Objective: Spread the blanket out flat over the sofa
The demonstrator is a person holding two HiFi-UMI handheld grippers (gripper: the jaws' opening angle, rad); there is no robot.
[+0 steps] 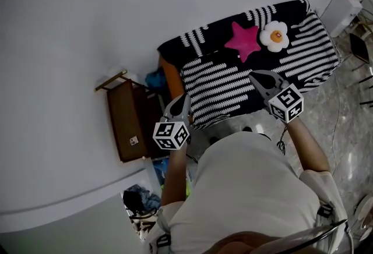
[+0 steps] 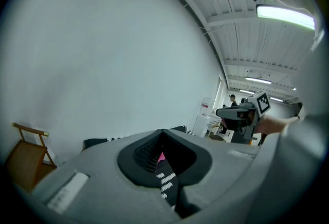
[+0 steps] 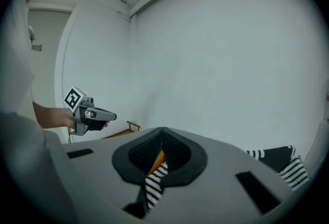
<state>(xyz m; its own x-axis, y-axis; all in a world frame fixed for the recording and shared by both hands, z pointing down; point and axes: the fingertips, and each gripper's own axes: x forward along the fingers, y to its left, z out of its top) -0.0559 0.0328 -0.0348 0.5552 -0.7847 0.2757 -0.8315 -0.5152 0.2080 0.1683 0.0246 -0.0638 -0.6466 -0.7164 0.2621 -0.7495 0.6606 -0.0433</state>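
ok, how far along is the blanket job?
Done: the blanket already drapes most of the sofa, but an orange strip is bare at its left end. In hand: the left claw and right claw are each shut on the near edge, fabric pinched between the jaws. Left, probably: pull it over the bare end, smooth it flat, release.

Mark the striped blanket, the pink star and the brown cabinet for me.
striped blanket (image 1: 233, 87), head view, white-striped panel near its front edge.
pink star (image 1: 243, 40), head view, centre of the star.
brown cabinet (image 1: 129, 120), head view, middle of its top face.
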